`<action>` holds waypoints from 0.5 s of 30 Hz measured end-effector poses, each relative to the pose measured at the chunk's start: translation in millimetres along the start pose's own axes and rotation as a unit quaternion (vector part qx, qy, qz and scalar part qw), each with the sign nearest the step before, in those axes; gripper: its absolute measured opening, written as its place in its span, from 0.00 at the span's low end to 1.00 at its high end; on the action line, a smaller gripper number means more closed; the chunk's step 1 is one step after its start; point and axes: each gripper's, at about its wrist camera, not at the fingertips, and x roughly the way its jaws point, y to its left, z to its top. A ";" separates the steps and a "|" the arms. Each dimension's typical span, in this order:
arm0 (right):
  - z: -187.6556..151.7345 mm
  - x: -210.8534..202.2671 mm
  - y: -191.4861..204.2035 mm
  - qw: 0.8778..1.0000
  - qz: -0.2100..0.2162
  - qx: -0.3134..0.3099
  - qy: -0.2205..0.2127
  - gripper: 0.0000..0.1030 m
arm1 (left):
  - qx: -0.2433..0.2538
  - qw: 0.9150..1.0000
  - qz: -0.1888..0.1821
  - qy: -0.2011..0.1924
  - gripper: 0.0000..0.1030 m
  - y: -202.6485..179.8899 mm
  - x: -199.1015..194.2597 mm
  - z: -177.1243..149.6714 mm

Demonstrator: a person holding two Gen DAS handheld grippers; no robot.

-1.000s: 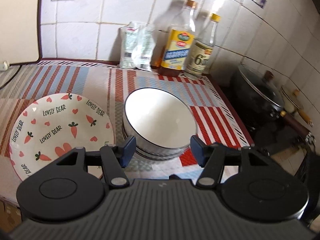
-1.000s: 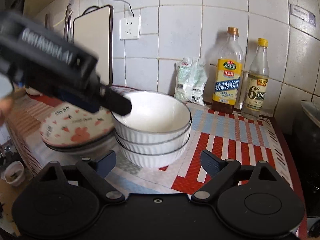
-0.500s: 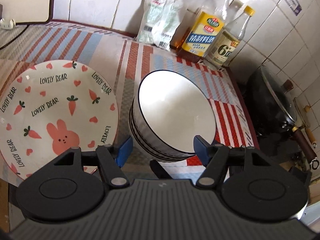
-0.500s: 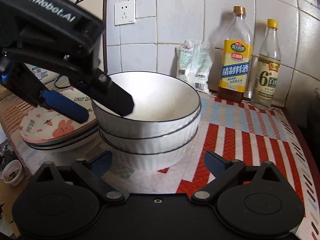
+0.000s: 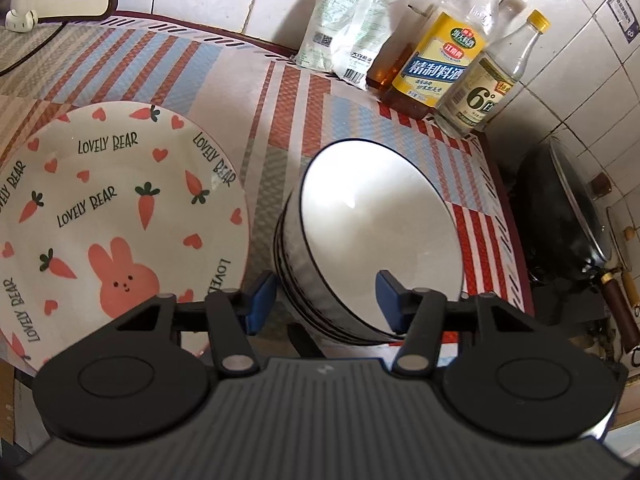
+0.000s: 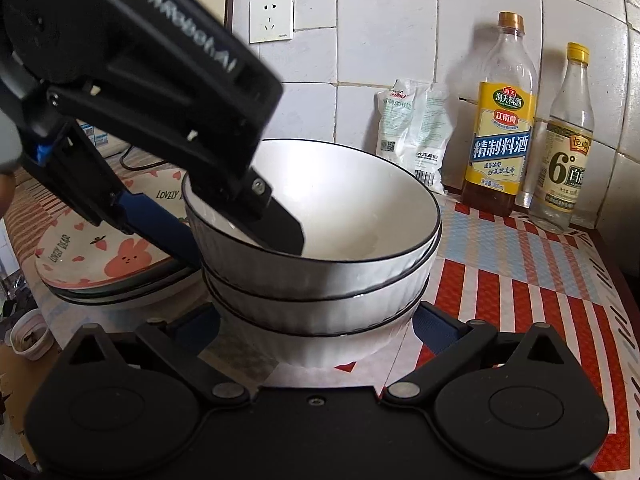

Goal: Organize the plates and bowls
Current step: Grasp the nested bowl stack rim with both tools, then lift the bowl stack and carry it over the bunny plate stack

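A stack of three white bowls (image 6: 332, 240) with dark rims stands on the striped counter mat; it also shows in the left wrist view (image 5: 376, 236). A stack of rabbit-and-carrot plates (image 5: 112, 208) lies to its left, seen too in the right wrist view (image 6: 100, 256). My left gripper (image 5: 326, 298) is open and straddles the top bowl's near rim, one finger inside the bowl, one outside; in the right wrist view it (image 6: 236, 240) comes in from the upper left. My right gripper (image 6: 320, 326) is open with its fingers on either side of the bottom bowl.
Two bottles (image 6: 502, 136) (image 6: 566, 148) and white packets (image 6: 416, 132) stand at the tiled back wall. A black wok with lid (image 5: 572, 208) sits on the stove to the right. A wall socket (image 6: 272, 16) and a board lie at the back left.
My left gripper has come down onto the top bowl's rim, one finger now inside the bowl. My right gripper has moved in close around the bottom of the stack.
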 end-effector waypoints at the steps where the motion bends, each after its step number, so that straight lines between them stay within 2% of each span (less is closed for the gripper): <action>1: -0.6 -0.1 -0.7 1.000 0.002 0.002 -0.001 1.00 | -0.001 1.000 0.000 0.001 0.50 1.5 1.0 0.9; 6: -2.5 2.3 -4.8 1.000 0.014 0.008 -0.006 1.00 | -0.004 1.000 0.003 0.012 0.49 4.6 11.1 2.3; 8: -3.2 3.2 -5.9 1.000 0.017 0.009 -0.006 1.00 | -0.005 1.000 0.010 0.013 0.42 4.7 15.0 2.1; 15: -0.5 6.8 -8.0 0.999 0.023 0.023 0.004 1.00 | 0.006 1.000 0.019 -0.003 0.33 5.7 14.4 -1.0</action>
